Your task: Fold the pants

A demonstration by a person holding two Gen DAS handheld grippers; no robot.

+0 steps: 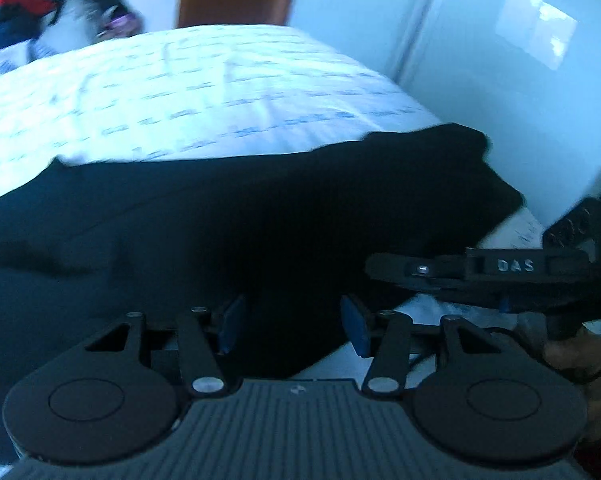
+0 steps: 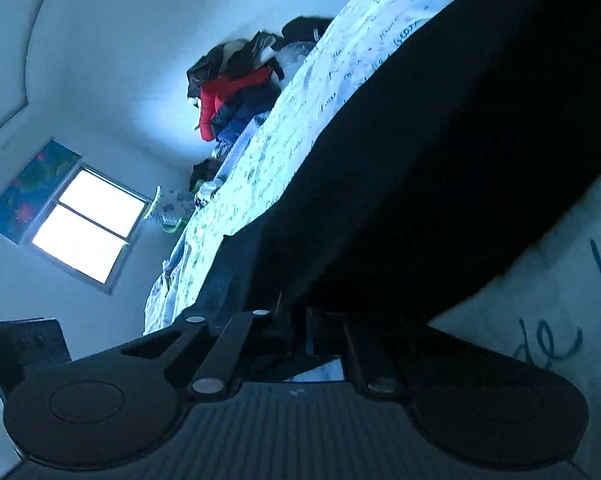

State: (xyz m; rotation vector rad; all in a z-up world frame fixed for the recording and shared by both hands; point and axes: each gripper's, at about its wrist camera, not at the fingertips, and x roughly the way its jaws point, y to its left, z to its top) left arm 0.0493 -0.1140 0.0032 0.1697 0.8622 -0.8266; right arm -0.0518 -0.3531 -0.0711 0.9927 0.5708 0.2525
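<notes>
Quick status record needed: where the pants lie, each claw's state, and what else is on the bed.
pants: black pants spread across the near edge of the bed
bed: white sheet with blue writing
left claw: left claw open, pads over the pants' near edge, not pressing
right claw: right claw shut, at the pants' edge; whether cloth is pinched cannot be told
other: clothes pile at the bed's far end
room: window, bright

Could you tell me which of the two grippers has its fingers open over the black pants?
The left gripper: its blue-padded fingers stand apart above the black pants, whereas the right gripper is shut at the fabric's edge.
</notes>
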